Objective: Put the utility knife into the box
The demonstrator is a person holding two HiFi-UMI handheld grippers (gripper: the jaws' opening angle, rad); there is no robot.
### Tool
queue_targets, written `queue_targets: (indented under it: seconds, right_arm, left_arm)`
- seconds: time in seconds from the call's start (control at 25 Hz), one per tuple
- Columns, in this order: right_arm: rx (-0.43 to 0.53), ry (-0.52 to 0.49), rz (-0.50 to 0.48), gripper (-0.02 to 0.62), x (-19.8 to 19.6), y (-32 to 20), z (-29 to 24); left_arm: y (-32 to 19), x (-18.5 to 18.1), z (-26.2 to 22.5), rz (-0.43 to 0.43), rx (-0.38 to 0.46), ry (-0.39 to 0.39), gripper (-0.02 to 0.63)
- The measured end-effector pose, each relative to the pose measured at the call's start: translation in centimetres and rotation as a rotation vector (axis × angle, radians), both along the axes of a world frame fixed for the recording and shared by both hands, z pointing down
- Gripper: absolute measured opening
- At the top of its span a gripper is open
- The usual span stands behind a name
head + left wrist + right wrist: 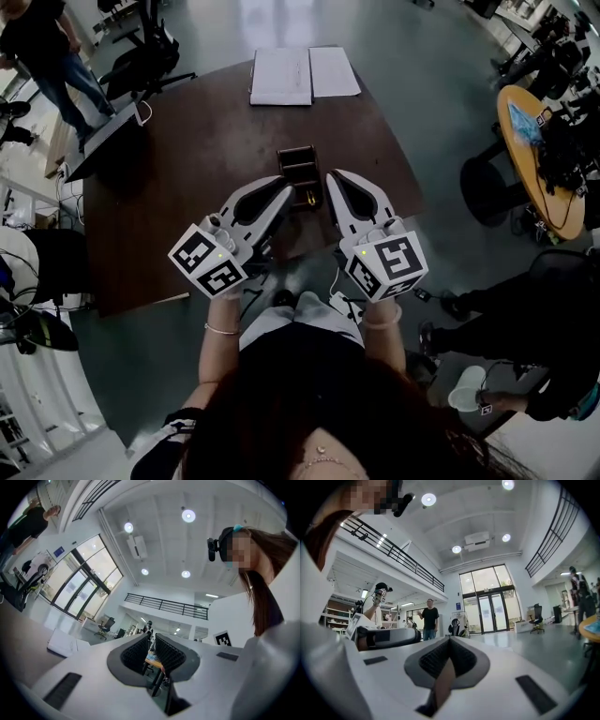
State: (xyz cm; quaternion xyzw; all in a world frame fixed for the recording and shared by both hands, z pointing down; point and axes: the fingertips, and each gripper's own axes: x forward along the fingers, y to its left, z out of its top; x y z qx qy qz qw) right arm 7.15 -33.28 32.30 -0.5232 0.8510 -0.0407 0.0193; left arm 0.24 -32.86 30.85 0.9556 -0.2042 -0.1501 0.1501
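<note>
Head view: box (pixel 299 161) partly hidden behind the slightly parted left hand-held gripper (pixel 280 187); right hand-held gripper (pixel 335 180) pressed together.

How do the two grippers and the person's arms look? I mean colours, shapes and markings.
Both the left gripper and the right gripper have smooth white shells that taper to the jaws, with dark ribbed pads inside. Each carries a white cube with black square markers. The forearms are bare; a thin bracelet sits on each wrist, and the top is black.
</note>
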Motion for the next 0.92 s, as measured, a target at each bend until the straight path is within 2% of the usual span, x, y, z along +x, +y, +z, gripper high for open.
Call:
queue_targets:
  seconds: [0.28,0.92]
  right_arm:
    - [0.009,0.005,0.008,0.015,0.3,1.0,-0.6]
    - [0.003,-0.007,-0.012,0.015,0.4,1.4,-0.3]
  left_arm:
    - [0.8,0.1,-0.7,0.002,0.024,0.009,0.055]
    - [1.1,0.2,0.2,-0.008,0.004,-0.002,0.055]
